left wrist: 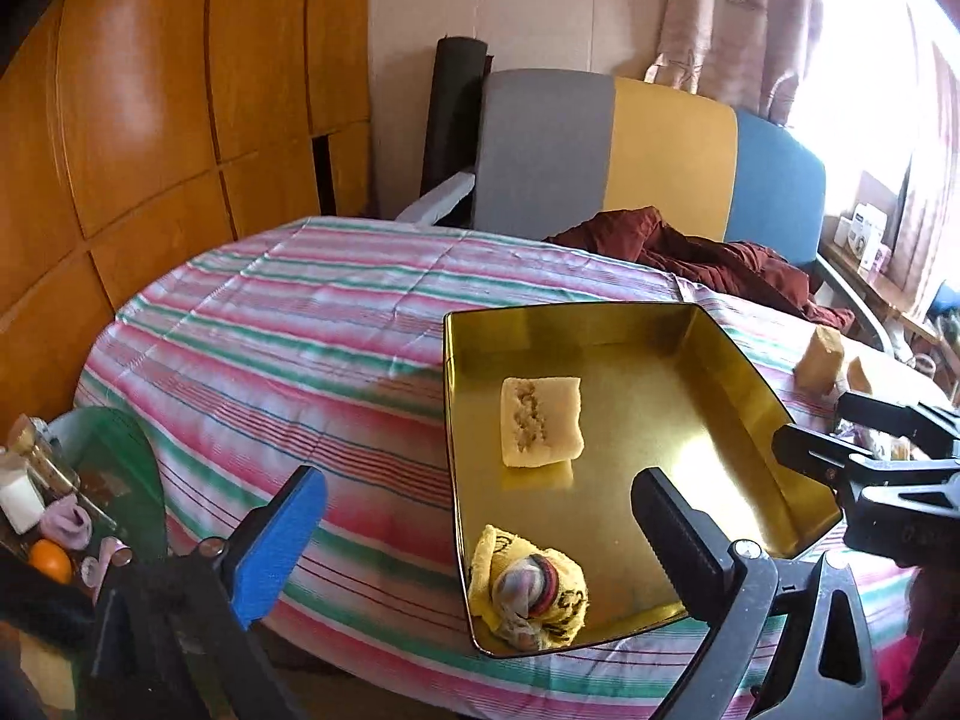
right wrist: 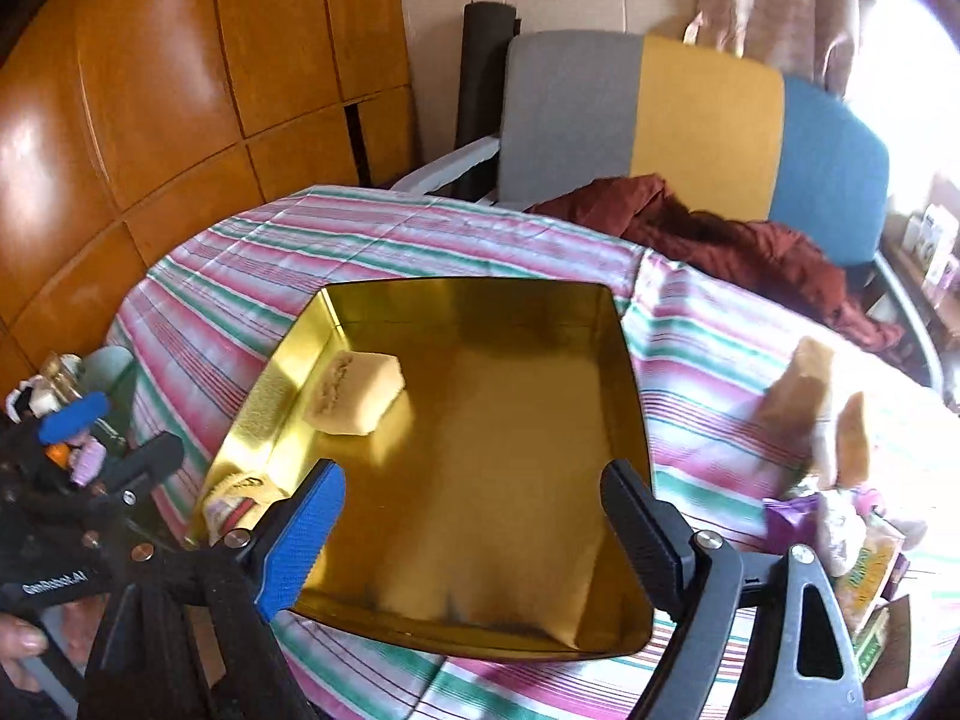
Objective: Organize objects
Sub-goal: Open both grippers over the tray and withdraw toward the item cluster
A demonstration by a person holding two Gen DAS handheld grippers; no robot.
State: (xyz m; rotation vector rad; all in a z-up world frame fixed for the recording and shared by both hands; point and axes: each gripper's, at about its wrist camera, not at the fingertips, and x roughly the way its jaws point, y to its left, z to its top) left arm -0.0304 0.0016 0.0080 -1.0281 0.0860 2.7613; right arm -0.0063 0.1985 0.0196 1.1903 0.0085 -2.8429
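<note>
A shallow gold tin tray (left wrist: pixel 570 312) (right wrist: pixel 480 294) sits on the striped tablecloth (left wrist: pixel 288 324). A pale sponge-like block (left wrist: pixel 542 429) (right wrist: pixel 354 399) lies inside it near the far left. A yellow cloth bundle (left wrist: pixel 528 597) (right wrist: pixel 240 492) rests in its near left corner. My left gripper (left wrist: pixel 480 483) (right wrist: pixel 114 438) hangs open above that corner, its fingers clear of the bundle. My right gripper (right wrist: pixel 474 474) (left wrist: pixel 813 420) is open over the tray's near edge, with only bare tray floor between its fingers.
Two tan blocks (left wrist: pixel 819 357) (right wrist: pixel 798 390) stand on the cloth right of the tray, with several packets (right wrist: pixel 864 564) nearer. A dark red garment (left wrist: pixel 720 258) lies at the far edge before a grey, yellow and blue chair (left wrist: pixel 660 150). A cluttered side table (left wrist: pixel 51 558) is at left.
</note>
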